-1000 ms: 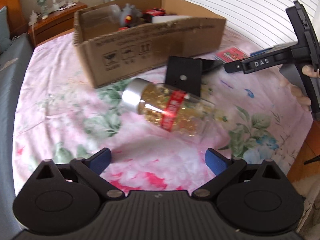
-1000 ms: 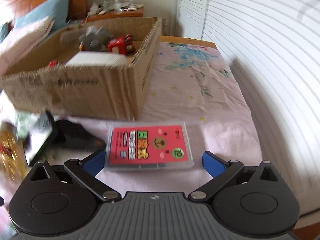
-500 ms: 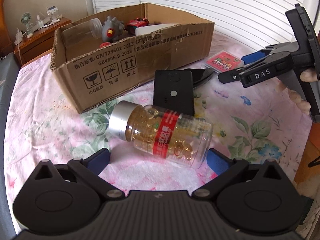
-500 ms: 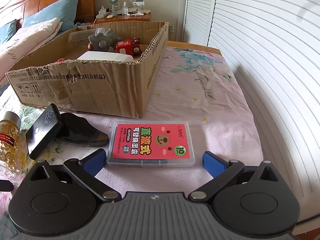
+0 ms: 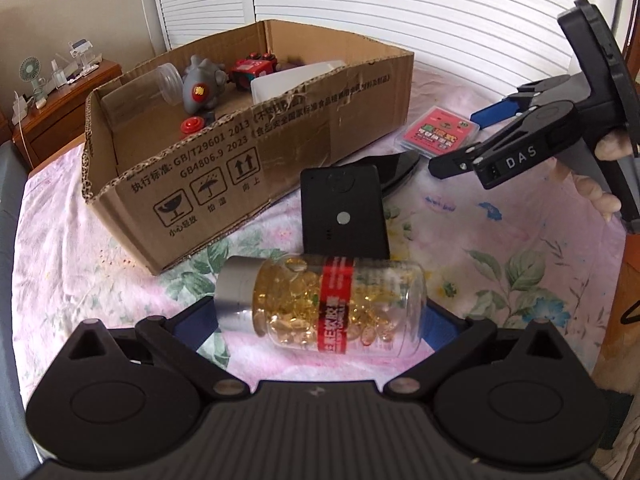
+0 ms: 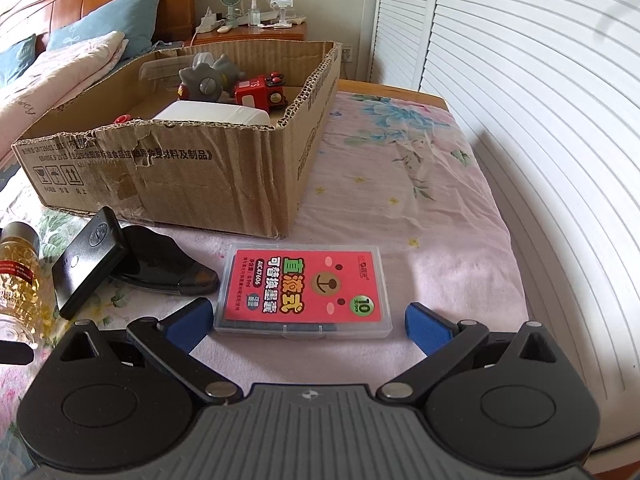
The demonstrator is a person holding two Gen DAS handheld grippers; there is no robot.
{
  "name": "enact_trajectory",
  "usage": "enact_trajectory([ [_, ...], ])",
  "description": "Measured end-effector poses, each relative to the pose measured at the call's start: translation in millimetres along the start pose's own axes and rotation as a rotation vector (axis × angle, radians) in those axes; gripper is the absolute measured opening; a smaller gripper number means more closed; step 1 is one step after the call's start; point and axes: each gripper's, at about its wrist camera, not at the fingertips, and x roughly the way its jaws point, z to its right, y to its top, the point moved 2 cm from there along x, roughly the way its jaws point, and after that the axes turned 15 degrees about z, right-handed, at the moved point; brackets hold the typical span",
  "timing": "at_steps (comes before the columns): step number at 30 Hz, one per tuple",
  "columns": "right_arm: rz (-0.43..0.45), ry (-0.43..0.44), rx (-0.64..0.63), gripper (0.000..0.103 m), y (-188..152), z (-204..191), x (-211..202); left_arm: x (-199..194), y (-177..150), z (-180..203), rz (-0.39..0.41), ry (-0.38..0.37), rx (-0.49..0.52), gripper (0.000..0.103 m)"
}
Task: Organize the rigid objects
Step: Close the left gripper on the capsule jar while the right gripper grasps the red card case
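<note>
A clear bottle of golden capsules [image 5: 320, 308] with a silver cap lies on its side on the floral bedsheet. My left gripper [image 5: 316, 326] is open, one blue finger at the cap and one at the base. A flat red card case [image 6: 304, 288] rests just ahead of my open right gripper [image 6: 308, 324], level with its fingertips. The left wrist view also catches the right gripper [image 5: 460, 140] beside the card case [image 5: 438, 136]. A black flat device [image 5: 344, 212] leans on a glossy black object [image 6: 160, 260]. Behind stands the open cardboard box [image 5: 248, 152].
The box [image 6: 180, 184] holds a grey toy [image 6: 204, 80], a red toy car [image 6: 260, 92], a white case [image 6: 212, 114] and a clear jar [image 5: 160, 84]. A wooden nightstand [image 6: 260, 32] stands behind. White louvred doors [image 6: 520, 120] run along the bed's right edge.
My left gripper has moved forward, so the bottle now lies between its fingers. The right gripper has edged closer to the card case. Both stayed open.
</note>
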Motion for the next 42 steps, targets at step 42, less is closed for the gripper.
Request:
enact_trajectory([
  [42, -0.053, 0.026, -0.021, 0.092, -0.8, -5.7, -17.1, 0.9, 14.7, -3.6, -0.009, 0.038, -0.122, 0.093],
])
